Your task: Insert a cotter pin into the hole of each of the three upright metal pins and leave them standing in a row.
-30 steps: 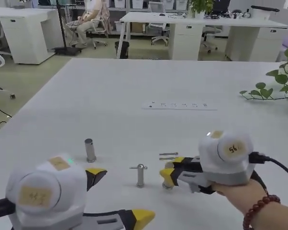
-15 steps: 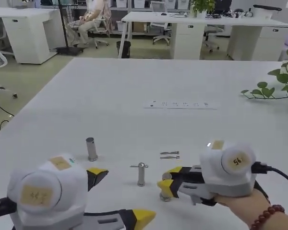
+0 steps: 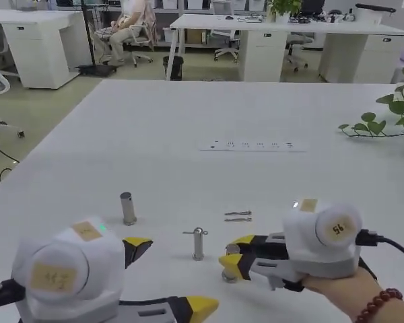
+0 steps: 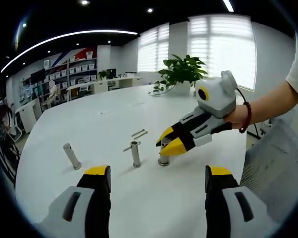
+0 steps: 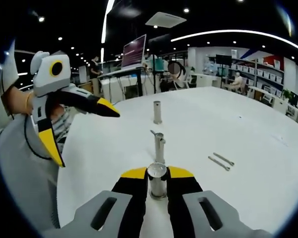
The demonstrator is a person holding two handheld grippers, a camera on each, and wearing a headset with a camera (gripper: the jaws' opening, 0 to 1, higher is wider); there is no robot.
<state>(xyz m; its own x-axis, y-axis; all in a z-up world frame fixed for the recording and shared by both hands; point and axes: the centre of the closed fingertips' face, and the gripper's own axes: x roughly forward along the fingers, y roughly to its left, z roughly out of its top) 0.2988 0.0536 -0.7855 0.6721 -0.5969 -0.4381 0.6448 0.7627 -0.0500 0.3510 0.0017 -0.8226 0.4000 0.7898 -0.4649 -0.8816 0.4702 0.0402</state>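
Three short metal pins stand on the white table. The left pin is bare. The middle pin has a cotter pin through its top. My right gripper is shut on the right pin, which stands upright with its base at the table. Two loose cotter pins lie just beyond it. My left gripper hovers open near the front edge, nothing between its fingers; the row of pins stands ahead of it.
A white power strip lies across the middle of the table. Plant leaves reach in at the right edge. Desks, chairs and a seated person are far behind.
My right gripper has slid the held pin a little nearer to me and slightly left. The left gripper and the other two pins have stayed put.
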